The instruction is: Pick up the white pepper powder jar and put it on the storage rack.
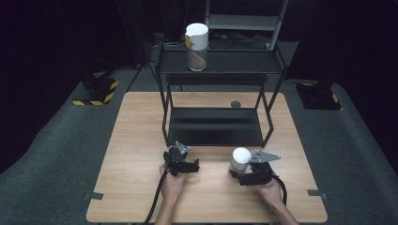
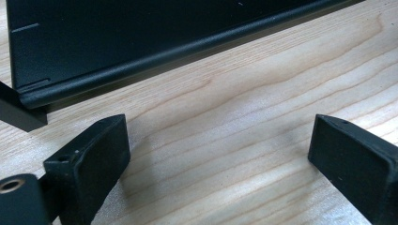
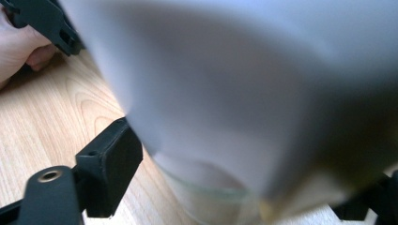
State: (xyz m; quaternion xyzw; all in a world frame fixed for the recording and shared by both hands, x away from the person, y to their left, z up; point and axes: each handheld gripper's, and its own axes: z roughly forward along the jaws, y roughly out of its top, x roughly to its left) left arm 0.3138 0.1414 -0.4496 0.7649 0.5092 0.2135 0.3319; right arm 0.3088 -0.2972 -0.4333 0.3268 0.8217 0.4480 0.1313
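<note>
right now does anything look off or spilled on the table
Nothing stands out. The jar in the right gripper stands upright on the table, its white lid on, with no spill around it. The other jar sits upright on the rack. The left gripper is open over bare wood.

A jar with a white lid over a clear glass body stands upright on the wooden tabletop, right of centre in the lower part of the high view. In the right gripper view it looms close and blurred, lid uppermost.
</note>
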